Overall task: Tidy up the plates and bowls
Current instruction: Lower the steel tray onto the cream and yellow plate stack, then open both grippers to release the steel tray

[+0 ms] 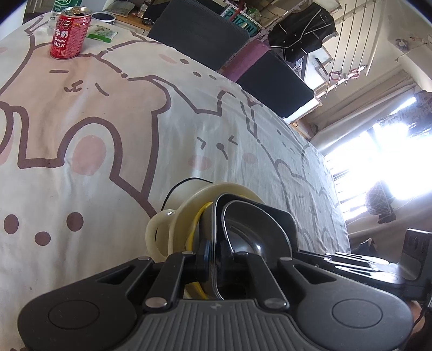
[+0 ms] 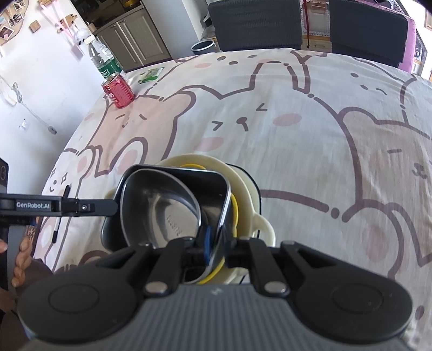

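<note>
A black square bowl with a shiny steel inside (image 1: pixel 251 229) (image 2: pixel 167 205) sits in a nested stack with a yellow-rimmed dish (image 1: pixel 198 216) (image 2: pixel 235 208) and a cream bowl with a loop handle (image 1: pixel 172 216) (image 2: pixel 251 189), on the cartoon-print tablecloth (image 1: pixel 108 135) (image 2: pixel 310 151). My left gripper (image 1: pixel 213 253) is shut on the black bowl's rim. My right gripper (image 2: pixel 214 248) is shut on the rim at the opposite side. The left gripper's finger (image 2: pixel 86 208) shows in the right wrist view, touching the bowl's left side.
A red milk can (image 1: pixel 70 33) (image 2: pixel 118 91) stands at the table's far left corner, with a plastic bottle (image 2: pixel 104 60) and a green packet (image 1: pixel 102 33) (image 2: pixel 151 75) beside it. Dark chairs (image 1: pixel 199 32) (image 2: pixel 256 24) stand behind the table's far edge.
</note>
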`<move>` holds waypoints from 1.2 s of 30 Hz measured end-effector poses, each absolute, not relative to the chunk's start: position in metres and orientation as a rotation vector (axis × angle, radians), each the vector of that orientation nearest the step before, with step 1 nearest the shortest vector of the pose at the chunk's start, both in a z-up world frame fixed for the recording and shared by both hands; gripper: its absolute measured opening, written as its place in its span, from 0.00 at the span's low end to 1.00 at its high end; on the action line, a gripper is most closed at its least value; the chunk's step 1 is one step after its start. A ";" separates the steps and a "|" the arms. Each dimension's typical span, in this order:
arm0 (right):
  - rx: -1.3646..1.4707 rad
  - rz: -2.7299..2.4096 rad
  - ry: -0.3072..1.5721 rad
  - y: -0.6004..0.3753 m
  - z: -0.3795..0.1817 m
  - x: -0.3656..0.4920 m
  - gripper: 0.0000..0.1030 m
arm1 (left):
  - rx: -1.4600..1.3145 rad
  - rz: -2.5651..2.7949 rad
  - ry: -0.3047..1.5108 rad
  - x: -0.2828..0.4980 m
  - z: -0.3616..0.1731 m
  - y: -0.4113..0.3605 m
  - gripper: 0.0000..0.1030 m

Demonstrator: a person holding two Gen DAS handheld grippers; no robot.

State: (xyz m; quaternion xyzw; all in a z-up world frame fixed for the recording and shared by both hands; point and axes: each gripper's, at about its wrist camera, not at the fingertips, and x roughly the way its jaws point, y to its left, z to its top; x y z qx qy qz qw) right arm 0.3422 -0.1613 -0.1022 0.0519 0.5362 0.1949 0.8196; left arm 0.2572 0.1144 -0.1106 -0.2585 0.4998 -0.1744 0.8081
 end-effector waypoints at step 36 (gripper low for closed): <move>0.083 0.380 0.732 -0.218 -0.028 0.294 0.98 | -0.224 -0.252 0.838 0.214 -0.029 0.087 1.00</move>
